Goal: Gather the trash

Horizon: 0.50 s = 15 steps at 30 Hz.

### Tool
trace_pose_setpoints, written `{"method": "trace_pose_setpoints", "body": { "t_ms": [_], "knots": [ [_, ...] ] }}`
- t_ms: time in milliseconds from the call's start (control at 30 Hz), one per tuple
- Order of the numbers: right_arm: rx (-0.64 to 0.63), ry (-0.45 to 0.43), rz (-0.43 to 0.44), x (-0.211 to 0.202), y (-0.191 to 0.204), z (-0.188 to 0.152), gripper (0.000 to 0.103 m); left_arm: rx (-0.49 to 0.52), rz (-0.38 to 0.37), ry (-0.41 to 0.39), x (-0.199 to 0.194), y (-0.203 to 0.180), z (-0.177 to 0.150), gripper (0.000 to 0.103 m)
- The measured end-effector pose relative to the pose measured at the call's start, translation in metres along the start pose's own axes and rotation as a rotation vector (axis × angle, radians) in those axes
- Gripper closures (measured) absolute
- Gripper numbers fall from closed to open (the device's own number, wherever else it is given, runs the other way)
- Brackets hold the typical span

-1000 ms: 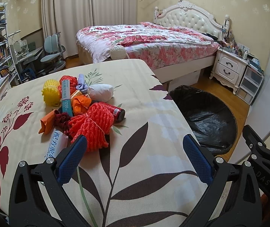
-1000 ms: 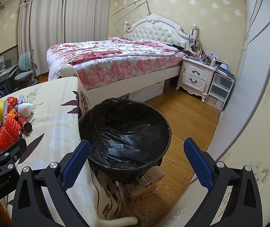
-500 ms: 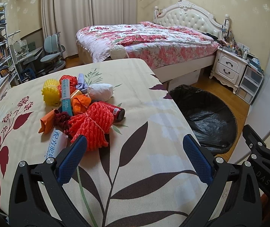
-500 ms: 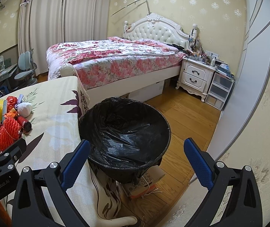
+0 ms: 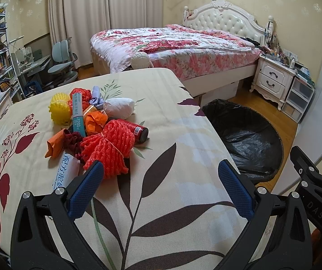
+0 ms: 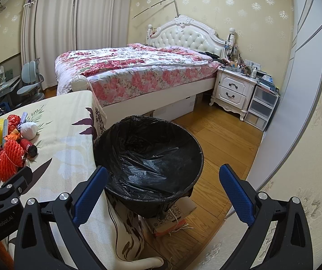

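Observation:
A heap of trash lies on the table's left half: a red foam net (image 5: 109,147), a red can (image 5: 139,131), a white wad (image 5: 119,108), a yellow foam net (image 5: 60,110), orange wrappers (image 5: 95,121) and a teal tube (image 5: 78,114). My left gripper (image 5: 161,184) is open and empty above the table, its left fingertip just short of the red net. My right gripper (image 6: 163,189) is open and empty, over the near rim of the black-lined trash bin (image 6: 149,155) that stands beside the table. The bin also shows in the left wrist view (image 5: 246,139).
The table (image 5: 172,148) has a leaf-print cloth, with its right edge next to the bin. A cardboard box (image 6: 172,216) sits under the bin. A bed (image 6: 138,72), a nightstand (image 6: 233,90) and plastic drawers (image 6: 262,105) stand behind on the wooden floor.

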State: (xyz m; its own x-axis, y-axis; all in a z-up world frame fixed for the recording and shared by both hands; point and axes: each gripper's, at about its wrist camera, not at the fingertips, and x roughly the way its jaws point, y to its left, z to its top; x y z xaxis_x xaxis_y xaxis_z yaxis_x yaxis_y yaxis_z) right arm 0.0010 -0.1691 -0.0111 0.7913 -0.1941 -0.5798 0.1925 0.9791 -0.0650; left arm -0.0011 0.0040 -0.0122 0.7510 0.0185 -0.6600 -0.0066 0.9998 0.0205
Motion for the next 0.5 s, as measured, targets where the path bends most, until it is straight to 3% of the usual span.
{"method": "trace_pose_setpoints", "body": {
  "t_ms": [500],
  "knots": [
    [-0.001, 0.001, 0.001, -0.0002, -0.0001, -0.0002, 0.006, 0.001, 0.0, 0.002, 0.0011, -0.0007, -0.001, 0.004]
  ]
}}
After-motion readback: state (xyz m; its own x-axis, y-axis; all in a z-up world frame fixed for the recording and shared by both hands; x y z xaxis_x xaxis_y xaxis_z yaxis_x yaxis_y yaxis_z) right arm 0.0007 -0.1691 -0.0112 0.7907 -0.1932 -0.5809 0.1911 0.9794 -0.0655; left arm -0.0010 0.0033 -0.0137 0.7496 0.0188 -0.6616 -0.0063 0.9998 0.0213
